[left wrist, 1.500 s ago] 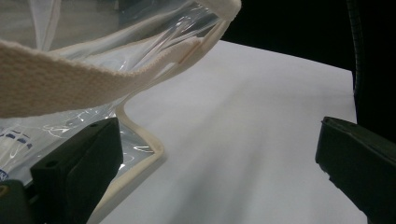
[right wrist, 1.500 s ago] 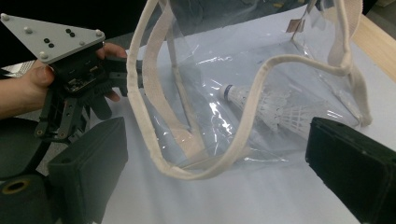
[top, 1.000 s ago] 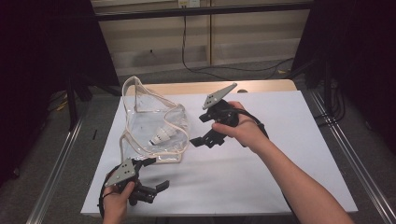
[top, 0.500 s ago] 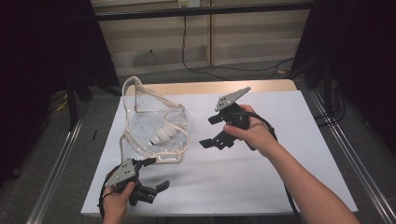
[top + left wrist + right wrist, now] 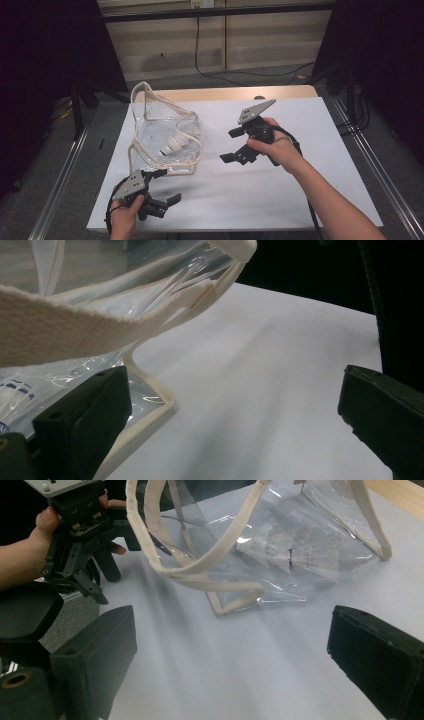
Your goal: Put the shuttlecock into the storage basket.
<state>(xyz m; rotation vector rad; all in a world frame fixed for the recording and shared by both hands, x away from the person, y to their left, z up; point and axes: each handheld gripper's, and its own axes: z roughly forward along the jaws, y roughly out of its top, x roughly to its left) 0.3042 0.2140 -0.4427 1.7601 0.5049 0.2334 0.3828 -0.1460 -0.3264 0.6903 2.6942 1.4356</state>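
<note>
Your left gripper [image 5: 162, 192] sits with jaws spread wide, holding nothing, the clear bag [image 5: 165, 132] just ahead of it and touching its left jaw. Your right gripper [image 5: 231, 145], also wide open and empty, points at the bag from a short way off. Inside the bag lies a white shuttlecock [image 5: 172, 146]. Everything rests on a white table [image 5: 300, 195]; beyond it, a dark room.
</note>
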